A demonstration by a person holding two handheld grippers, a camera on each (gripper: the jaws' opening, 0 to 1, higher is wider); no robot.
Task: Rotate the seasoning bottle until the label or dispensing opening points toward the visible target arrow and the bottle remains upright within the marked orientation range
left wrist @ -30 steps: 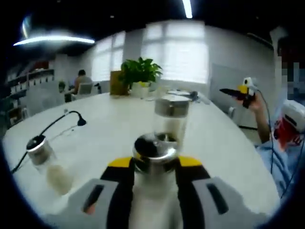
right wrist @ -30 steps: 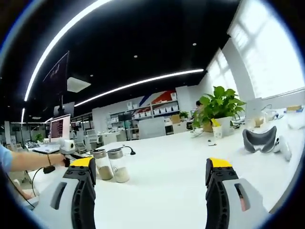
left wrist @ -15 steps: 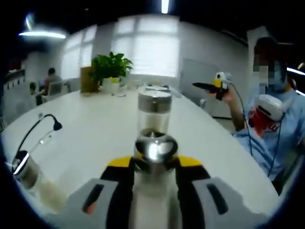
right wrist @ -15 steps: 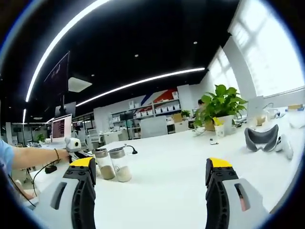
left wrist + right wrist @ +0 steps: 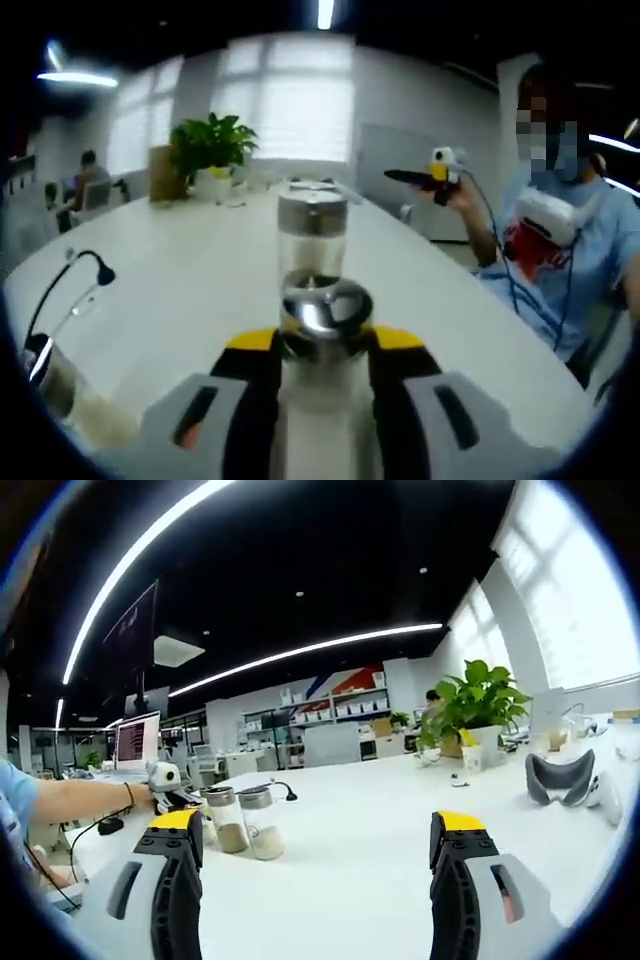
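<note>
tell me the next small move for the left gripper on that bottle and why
Probably keep the left gripper closed and twist the seasoning bottle a little further about its own axis. It sits upright between the jaws, its steel cap facing the camera. No target arrow or label shows, so small turns are safer. The right gripper is open, away from it.

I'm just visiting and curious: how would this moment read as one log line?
left gripper: shut on bottle | right gripper: open, holding nothing | bottle: upright

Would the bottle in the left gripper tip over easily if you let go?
Probably somewhat: the bottle looks tall and narrow with a metal cap. Its clear smooth sides may be slippery and breakable. The left gripper holds it upright.
</note>
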